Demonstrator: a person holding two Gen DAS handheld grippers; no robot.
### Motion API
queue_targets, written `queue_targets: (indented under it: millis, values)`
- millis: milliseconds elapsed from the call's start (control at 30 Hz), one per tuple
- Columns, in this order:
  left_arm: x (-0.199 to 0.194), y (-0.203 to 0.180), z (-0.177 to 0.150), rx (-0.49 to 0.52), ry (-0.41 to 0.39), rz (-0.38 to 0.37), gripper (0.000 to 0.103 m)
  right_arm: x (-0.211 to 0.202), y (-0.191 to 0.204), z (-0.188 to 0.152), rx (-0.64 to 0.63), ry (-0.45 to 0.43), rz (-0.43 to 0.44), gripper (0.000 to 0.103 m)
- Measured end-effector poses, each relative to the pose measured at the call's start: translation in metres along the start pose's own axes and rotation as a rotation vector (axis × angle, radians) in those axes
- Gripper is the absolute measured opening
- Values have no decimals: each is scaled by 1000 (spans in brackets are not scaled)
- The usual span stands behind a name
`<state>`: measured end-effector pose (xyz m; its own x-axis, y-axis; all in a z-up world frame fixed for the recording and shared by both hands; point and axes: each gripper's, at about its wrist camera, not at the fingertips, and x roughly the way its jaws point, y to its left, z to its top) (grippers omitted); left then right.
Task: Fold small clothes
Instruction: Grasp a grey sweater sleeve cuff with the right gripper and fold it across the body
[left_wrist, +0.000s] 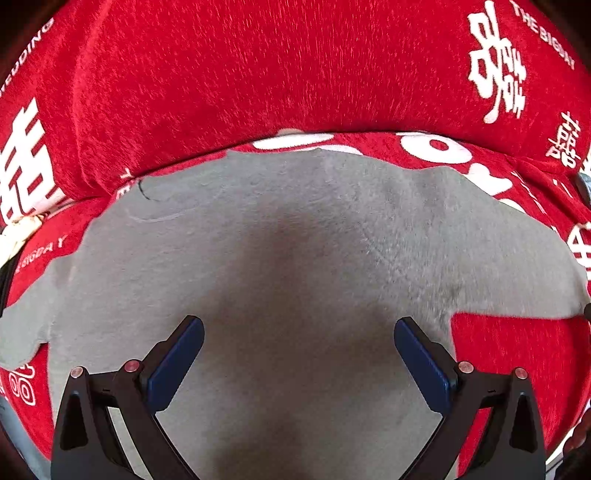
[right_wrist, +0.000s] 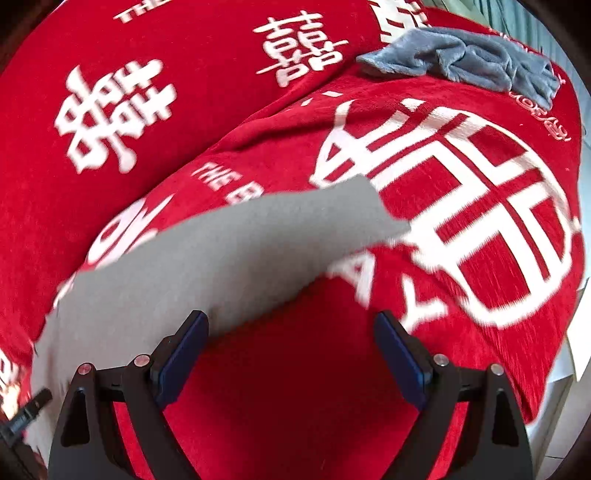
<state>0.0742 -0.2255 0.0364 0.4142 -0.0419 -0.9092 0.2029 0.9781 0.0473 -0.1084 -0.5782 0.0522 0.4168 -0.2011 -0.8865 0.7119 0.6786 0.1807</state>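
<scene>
My 2 grippers, left gripper (left_wrist: 299, 354) and right gripper (right_wrist: 291, 347), gape empty over 1 grey garment (left_wrist: 295, 240) on the red bedspread (right_wrist: 295, 406); only the right view shows 1 blue-grey garment (right_wrist: 465, 59) near its far edge.

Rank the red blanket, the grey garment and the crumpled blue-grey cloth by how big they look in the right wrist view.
1. Red blanket, filling most of the view.
2. Grey garment, a broad band just ahead of the tool.
3. Blue-grey cloth, smallest, but it lies bunched at the far end, so its true size against the garment is unsure.

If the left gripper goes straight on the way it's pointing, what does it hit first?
Most likely the grey garment: the open left gripper points at its middle, nothing in between. How far off it is, I can't tell.
</scene>
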Motion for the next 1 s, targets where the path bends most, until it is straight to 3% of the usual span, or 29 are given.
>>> queue_targets:
  millis: [200,233,267,367,467,567,733,800,867,933,1000]
  values:
    - [22,-10,13,-32,29,10,103,33,6,32,-3,-14,11,90]
    - [25,-10,17,-45,34,11,103,37,10,37,-14,-19,20,77]
    - [29,-9,20,-59,39,10,103,38,14,39,-28,-28,35,44]
    - [37,-5,32,-113,57,10,103,34,21,47,-58,-59,83,7]
    - [42,-7,42,-136,63,8,103,10,6,48,-8,-145,138,7]
    - [48,-24,49,-96,62,10,103,-8,-17,42,51,-201,169,7]
    - [51,-65,50,17,37,33,103,17,-21,31,9,-100,163,10]
    - [47,-72,51,53,21,44,103,27,-33,32,71,-57,196,20]
    - [46,-67,54,49,16,30,103,34,-42,34,119,-34,227,54]
    - [47,-55,60,-12,26,20,103,36,-48,36,144,-45,270,67]
    - [52,-44,66,-88,55,0,103,39,-48,37,147,-45,263,66]
